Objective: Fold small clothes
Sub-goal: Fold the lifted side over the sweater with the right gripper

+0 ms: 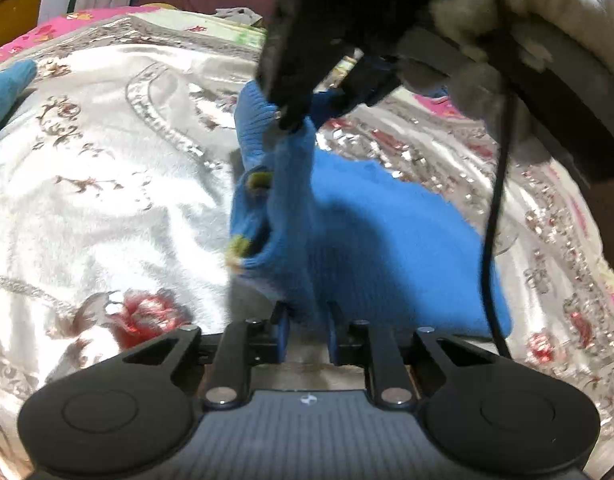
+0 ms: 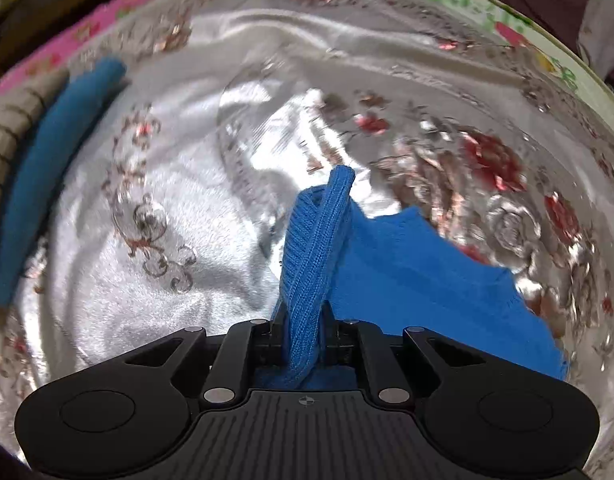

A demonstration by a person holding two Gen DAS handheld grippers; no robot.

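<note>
A small bright blue knit garment (image 1: 387,232) with yellow-green trims lies partly lifted on the silvery floral bedspread (image 1: 107,200). My left gripper (image 1: 307,316) is shut on its near edge; the blue knit fills the gap between the fingers. Higher up in the left wrist view, my right gripper (image 1: 287,120) pinches the ribbed band (image 1: 255,120) and holds it above the bed. In the right wrist view the right gripper (image 2: 305,320) is shut on that ribbed band (image 2: 319,240), which stands up between the fingers, and the rest of the garment (image 2: 427,280) spreads away to the right.
A folded teal garment (image 2: 47,184) and a beige checked cloth (image 2: 3,140) lie at the left of the bed. A pink floral sheet (image 1: 59,28) borders the bedspread, with a wooden cabinet (image 1: 11,12) beyond. A black cable (image 1: 495,200) hangs by a person's fuzzy sleeve (image 1: 527,12).
</note>
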